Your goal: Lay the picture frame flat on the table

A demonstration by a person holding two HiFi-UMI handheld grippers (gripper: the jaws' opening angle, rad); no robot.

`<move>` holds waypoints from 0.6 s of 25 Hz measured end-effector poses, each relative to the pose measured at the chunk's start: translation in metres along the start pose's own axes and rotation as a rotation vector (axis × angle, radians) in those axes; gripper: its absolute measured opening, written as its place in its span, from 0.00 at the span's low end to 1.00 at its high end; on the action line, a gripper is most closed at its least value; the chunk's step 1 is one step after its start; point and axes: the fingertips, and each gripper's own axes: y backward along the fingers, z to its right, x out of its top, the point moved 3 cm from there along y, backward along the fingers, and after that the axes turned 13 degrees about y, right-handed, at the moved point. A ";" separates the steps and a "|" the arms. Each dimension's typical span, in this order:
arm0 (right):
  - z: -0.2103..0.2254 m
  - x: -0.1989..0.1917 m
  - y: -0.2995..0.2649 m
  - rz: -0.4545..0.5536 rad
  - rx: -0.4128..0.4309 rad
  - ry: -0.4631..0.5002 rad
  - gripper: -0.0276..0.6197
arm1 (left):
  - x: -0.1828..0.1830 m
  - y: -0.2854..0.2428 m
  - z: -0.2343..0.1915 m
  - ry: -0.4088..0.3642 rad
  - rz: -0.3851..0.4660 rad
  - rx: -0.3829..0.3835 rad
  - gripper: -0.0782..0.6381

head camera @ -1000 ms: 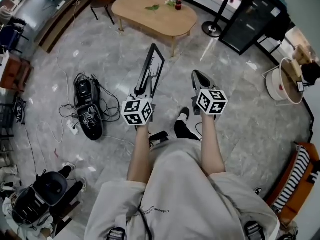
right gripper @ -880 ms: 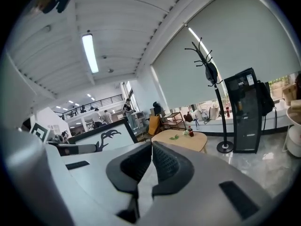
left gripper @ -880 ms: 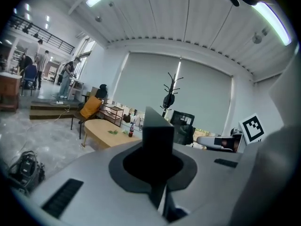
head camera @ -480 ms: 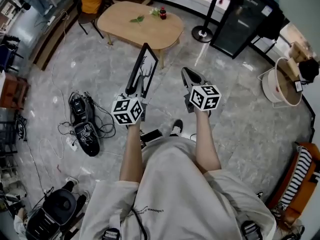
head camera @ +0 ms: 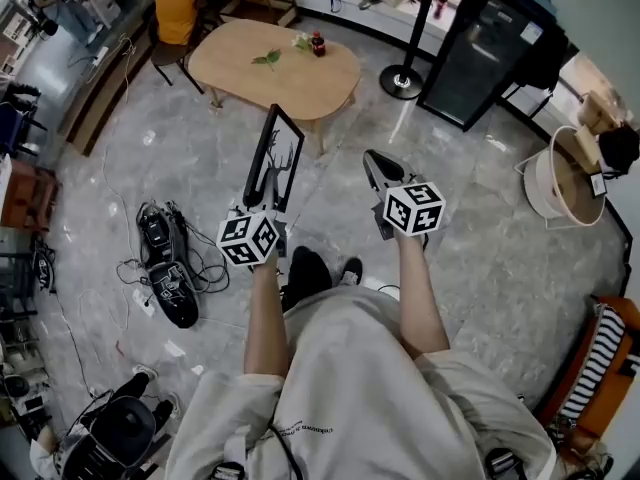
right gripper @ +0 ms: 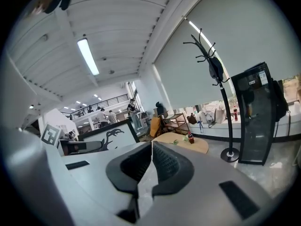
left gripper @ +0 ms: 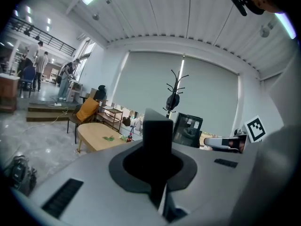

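The picture frame [head camera: 275,156], black-edged with a tree drawing, is carried upright and edge-on above the floor, short of the oval wooden table [head camera: 240,73]. My left gripper [head camera: 262,200] is shut on its lower edge; in the left gripper view the frame's black edge [left gripper: 157,133] fills the gap between the jaws [left gripper: 157,161]. My right gripper [head camera: 376,166] is shut with nothing in it and hangs apart, to the right of the frame. In the right gripper view its closed jaws [right gripper: 150,147] point at the table [right gripper: 184,145], with the frame [right gripper: 112,138] to their left.
A small bottle [head camera: 318,43] and green leaves [head camera: 267,59] lie on the table. Black devices and tangled cables [head camera: 165,258] litter the floor at left. A stand's round base [head camera: 402,81] and a black cabinet [head camera: 480,48] are beyond the table, with an orange chair [head camera: 175,8] at its far left.
The person has walked toward the table, which now sits lower and nearer in the head view. Both grippers keep their grip and spacing; the frame stays upright.
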 end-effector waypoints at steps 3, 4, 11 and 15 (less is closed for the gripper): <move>0.003 -0.007 -0.010 -0.016 -0.001 -0.010 0.10 | -0.002 -0.006 -0.008 0.012 -0.019 -0.001 0.15; 0.005 -0.008 -0.016 -0.020 0.001 -0.014 0.10 | -0.002 -0.008 -0.011 0.016 -0.024 -0.002 0.15; 0.017 0.009 -0.057 0.009 0.006 -0.025 0.10 | 0.021 -0.036 -0.036 0.021 0.003 -0.005 0.15; 0.021 0.012 -0.079 -0.007 0.009 0.010 0.10 | 0.039 -0.059 -0.056 0.039 0.035 -0.020 0.15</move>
